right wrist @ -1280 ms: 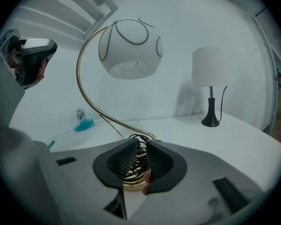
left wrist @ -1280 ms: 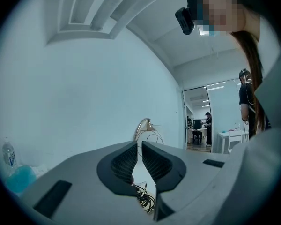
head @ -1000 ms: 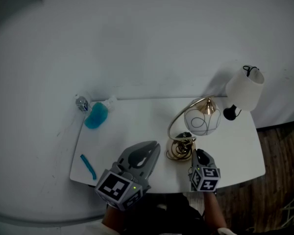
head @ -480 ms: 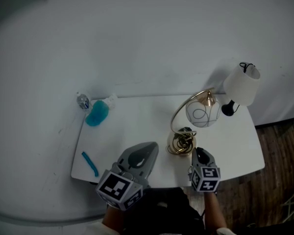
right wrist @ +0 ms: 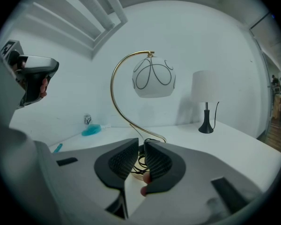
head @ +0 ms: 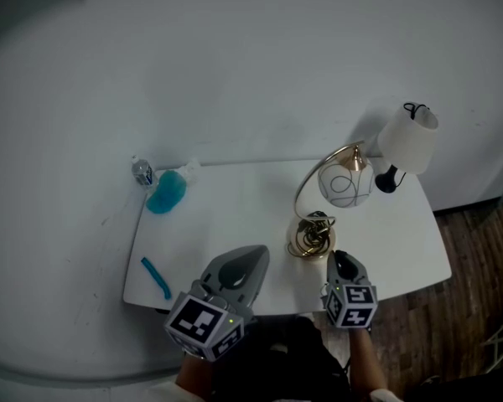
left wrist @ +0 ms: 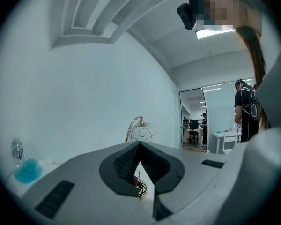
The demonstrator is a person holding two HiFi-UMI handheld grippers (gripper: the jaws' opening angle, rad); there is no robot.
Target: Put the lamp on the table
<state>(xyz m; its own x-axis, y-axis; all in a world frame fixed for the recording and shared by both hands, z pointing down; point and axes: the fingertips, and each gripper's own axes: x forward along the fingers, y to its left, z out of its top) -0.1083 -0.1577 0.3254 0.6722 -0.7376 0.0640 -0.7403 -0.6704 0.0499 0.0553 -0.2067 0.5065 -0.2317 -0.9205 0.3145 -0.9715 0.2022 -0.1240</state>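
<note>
A gold arc lamp with a round white globe stands on the white table, its coiled cord bundled on the base. My right gripper hovers just in front of that base, shut and empty. In the right gripper view the globe hangs above the right gripper, with the base partly hidden behind the jaws. My left gripper floats over the table's front edge, shut on nothing. The left gripper view shows the lamp beyond the left gripper.
A white shaded table lamp with a black base stands at the back right corner. At the back left are a small water bottle and a blue object. A blue pen lies near the front left edge. People stand in a far room.
The head view has shifted a little, and the lamp base now lies slightly farther from my right gripper. Both grippers stay shut near the front edge.
</note>
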